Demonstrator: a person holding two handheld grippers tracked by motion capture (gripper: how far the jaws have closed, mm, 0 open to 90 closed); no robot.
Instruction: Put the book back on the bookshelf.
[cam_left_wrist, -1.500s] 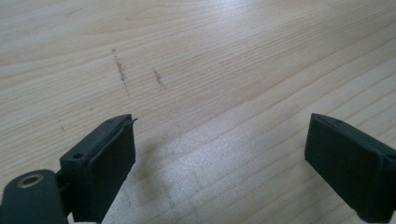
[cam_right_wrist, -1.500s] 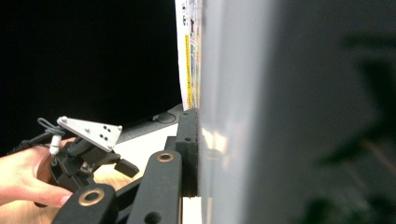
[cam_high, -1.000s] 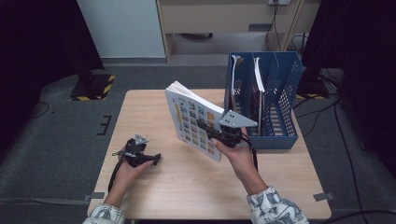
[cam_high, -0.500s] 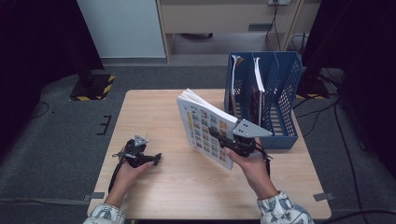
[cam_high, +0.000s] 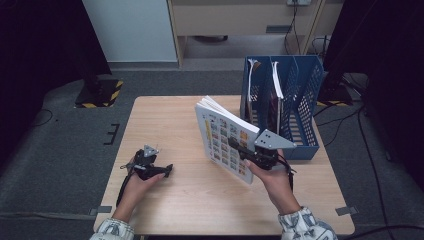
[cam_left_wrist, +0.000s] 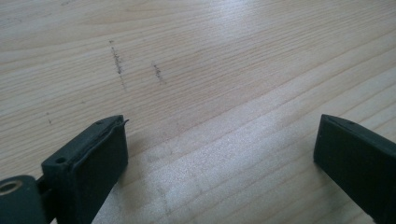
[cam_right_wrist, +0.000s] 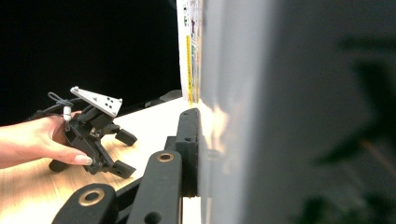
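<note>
Your right gripper (cam_right_wrist: 205, 154) has its black jaw pressed flat against the book (cam_right_wrist: 280, 116), cover blurred up close. Your left hand (cam_right_wrist: 32, 137) rests the left gripper (cam_right_wrist: 123, 154), jaws apart, on the wooden table (cam_right_wrist: 28, 191).

Pale wood-grain desk (cam_high: 165, 125), light tan with fine streaks and a few dark scuff marks. White-covered book (cam_high: 222, 137) printed with a grid of small orange, yellow and blue pictures. Blue perforated file rack (cam_high: 305, 100) with white-edged papers inside. Black left gripper (cam_high: 150, 167) and right gripper (cam_high: 250, 155), grey plate on top of each. Patterned white-and-blue sleeves (cam_high: 305, 227). Dark grey floor (cam_high: 60, 150); yellow-and-black striped base (cam_high: 100, 95).
</note>
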